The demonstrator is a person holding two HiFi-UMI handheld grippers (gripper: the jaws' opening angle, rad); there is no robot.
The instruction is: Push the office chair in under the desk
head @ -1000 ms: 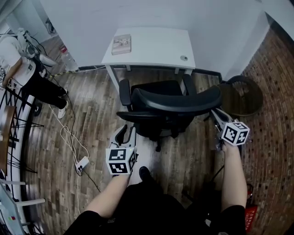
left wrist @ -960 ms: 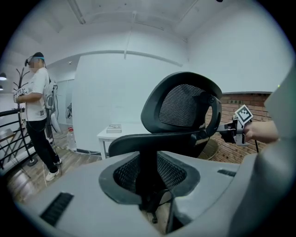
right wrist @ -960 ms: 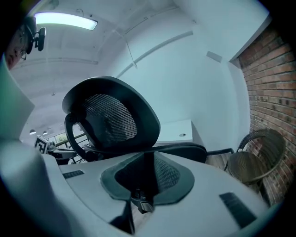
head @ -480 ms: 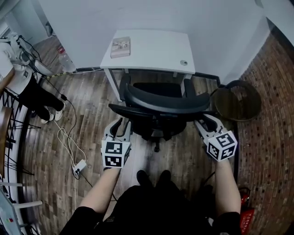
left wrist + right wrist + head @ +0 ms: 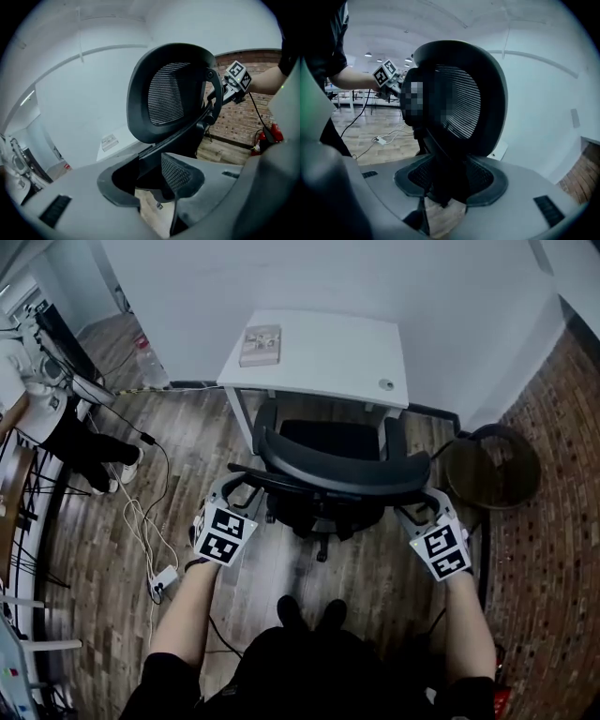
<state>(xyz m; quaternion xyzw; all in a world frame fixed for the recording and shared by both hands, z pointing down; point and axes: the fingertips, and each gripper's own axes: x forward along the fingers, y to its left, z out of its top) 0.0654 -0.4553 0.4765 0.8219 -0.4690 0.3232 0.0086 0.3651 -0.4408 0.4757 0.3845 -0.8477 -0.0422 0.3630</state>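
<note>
The black office chair [image 5: 330, 468] stands with its seat partly under the white desk [image 5: 328, 357], its backrest toward me. My left gripper [image 5: 236, 487] is at the backrest's left end, my right gripper [image 5: 420, 508] at its right end. In the left gripper view the jaws [image 5: 147, 183] are opening around the chair's dark back frame [image 5: 165, 93]. The right gripper's jaws [image 5: 445, 185] are also opening, wide apart, with the back frame [image 5: 459, 108] between them. I see neither gripper's pads pressing on the frame.
A book [image 5: 261, 345] and a small round fitting [image 5: 386, 384] are on the desk. A round dark side table [image 5: 492, 470] stands at the right by the brick floor. Cables and a power strip [image 5: 165, 578] lie on the floor at the left, near a person [image 5: 66, 423].
The chair has rolled forward, further under the desk. Both grippers have moved forward with it and now sit at the backrest's two ends.
</note>
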